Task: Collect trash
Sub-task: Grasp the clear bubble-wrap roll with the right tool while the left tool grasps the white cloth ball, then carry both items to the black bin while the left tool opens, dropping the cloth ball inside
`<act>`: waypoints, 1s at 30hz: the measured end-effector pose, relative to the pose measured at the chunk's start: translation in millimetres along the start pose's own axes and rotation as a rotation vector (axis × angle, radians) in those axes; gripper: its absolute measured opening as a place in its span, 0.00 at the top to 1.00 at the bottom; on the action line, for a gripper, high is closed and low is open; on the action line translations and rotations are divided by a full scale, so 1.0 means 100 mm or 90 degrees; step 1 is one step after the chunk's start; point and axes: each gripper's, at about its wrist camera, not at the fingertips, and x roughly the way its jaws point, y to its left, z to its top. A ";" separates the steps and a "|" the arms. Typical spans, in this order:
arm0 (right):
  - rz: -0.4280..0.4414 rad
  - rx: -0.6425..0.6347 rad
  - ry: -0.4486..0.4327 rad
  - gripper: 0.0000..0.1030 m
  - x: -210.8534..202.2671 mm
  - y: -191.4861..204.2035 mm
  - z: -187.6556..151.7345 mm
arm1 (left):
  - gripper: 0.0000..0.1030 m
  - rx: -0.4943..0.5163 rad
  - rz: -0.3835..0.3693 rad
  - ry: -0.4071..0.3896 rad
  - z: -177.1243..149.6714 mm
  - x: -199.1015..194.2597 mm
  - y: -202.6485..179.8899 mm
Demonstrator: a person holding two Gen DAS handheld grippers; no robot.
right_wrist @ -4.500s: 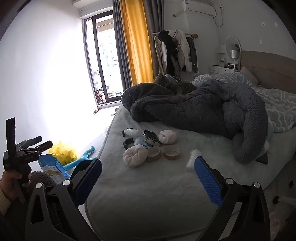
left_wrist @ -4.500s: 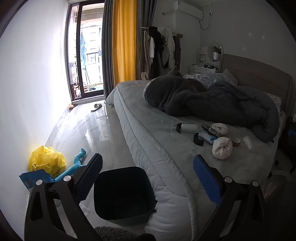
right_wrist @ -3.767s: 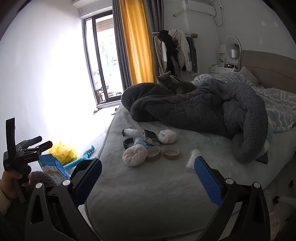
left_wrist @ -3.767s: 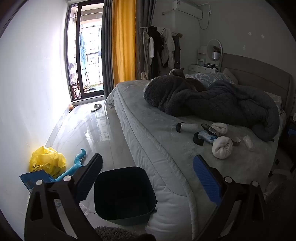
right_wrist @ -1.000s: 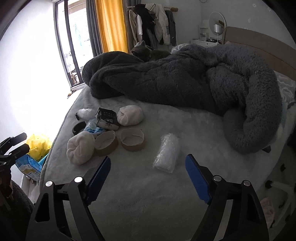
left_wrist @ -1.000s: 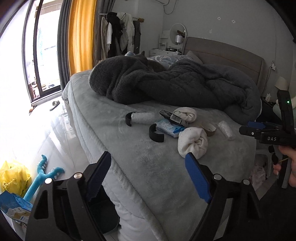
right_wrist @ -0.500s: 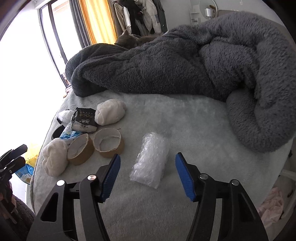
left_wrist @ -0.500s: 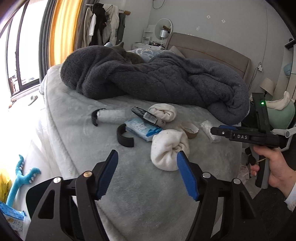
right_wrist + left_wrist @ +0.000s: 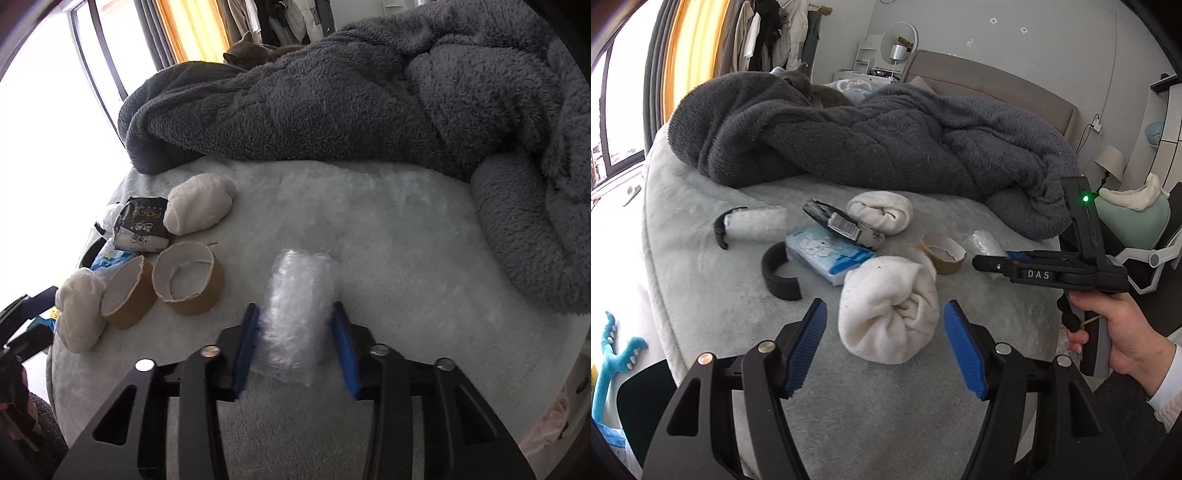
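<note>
2 sock balls, 2 cardboard rings, maybe 2 plastic rolls.

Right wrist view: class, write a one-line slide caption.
Right gripper straddles a clear plastic roll on the bed, beside two cardboard tape cores.

— What are the grippers doing?
— The left gripper is hovering with its blue pads spread wide. The right gripper is sitting with its pads narrowed, seemingly pressing a wrapped bundle between them.
— And the hands?
— The right hand is gripping its handle.
</note>
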 end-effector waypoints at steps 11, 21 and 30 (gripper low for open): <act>-0.005 0.016 -0.059 0.66 -0.23 0.06 0.14 | 0.44 -0.009 -0.005 0.027 0.05 0.18 0.01; 0.042 -0.022 -0.085 0.66 -0.34 0.50 0.33 | 0.61 -0.023 0.025 -0.028 0.12 -0.17 0.16; 0.082 -0.088 -0.095 0.66 -0.44 1.18 0.45 | 0.61 -0.100 0.117 -0.052 0.05 -0.56 0.69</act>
